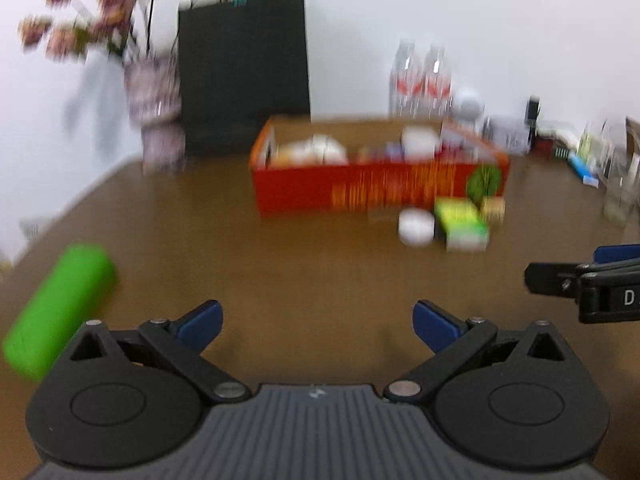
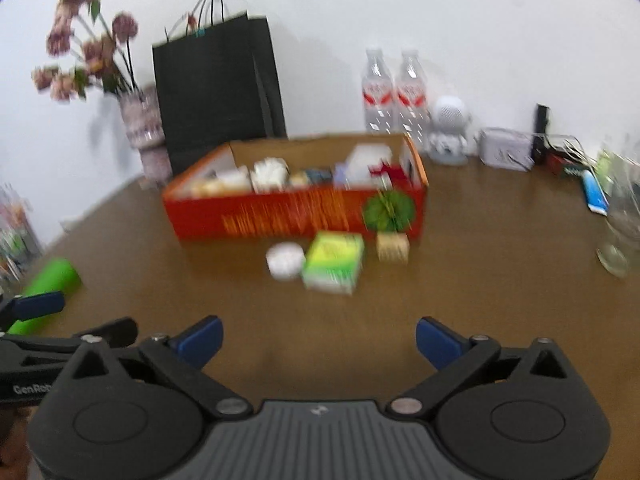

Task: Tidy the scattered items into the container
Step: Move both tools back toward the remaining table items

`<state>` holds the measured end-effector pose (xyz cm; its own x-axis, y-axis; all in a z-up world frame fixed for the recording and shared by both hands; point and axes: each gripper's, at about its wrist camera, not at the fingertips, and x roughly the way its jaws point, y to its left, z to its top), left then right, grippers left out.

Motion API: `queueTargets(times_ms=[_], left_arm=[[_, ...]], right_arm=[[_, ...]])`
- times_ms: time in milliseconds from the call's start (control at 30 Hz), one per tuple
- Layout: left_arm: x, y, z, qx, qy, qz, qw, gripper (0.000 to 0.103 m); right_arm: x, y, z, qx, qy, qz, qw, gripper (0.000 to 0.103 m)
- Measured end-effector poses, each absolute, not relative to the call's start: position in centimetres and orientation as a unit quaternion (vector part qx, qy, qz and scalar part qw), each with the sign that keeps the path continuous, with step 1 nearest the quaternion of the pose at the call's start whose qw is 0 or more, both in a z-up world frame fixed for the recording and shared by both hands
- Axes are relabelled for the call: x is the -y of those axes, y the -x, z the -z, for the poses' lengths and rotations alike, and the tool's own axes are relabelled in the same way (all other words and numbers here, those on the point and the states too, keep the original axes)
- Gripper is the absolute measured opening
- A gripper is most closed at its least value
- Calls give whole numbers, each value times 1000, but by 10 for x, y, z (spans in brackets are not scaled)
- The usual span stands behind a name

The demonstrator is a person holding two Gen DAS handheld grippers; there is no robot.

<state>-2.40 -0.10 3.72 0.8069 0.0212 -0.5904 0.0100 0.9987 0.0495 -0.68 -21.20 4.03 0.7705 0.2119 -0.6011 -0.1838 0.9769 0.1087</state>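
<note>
The left gripper [image 1: 318, 326] hangs over bare brown table [image 1: 280, 264] with its blue-tipped fingers [image 1: 200, 325] spread wide apart and nothing between them. The right gripper [image 2: 319, 342] matches it — jaws wide, empty — and the two tools sit side by side, each poking into the edge of the other's view.

Just off the left gripper's left side lies a bright green cylinder [image 1: 60, 308] on its side, angled toward the table edge. Farther ahead, near the front wall of the red cardboard box [image 2: 296, 216], three loose things cluster: a white round container [image 2: 285, 261], a green-and-yellow carton [image 2: 335, 266] just beside it, and a small potted plant [image 2: 390, 220] right against the box. The box already holds a jumble of items (too blurred to name).

Behind it, along the white wall — a black paper bag [image 2: 216, 92], a vase of pink flowers [image 2: 142, 120], two clear water bottles [image 2: 394, 92].
</note>
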Motion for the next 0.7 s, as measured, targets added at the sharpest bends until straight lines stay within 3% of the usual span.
queueTargets(times_ms=[300, 700], left_arm=[[7, 43, -14, -320, -53, -1, 946, 103], [-1, 38, -2, -343, -15, 8, 939, 103]], right_arm=[[199, 32, 6, -347, 14, -112, 931, 103], [195, 33, 9, -343, 29, -111, 932, 103]])
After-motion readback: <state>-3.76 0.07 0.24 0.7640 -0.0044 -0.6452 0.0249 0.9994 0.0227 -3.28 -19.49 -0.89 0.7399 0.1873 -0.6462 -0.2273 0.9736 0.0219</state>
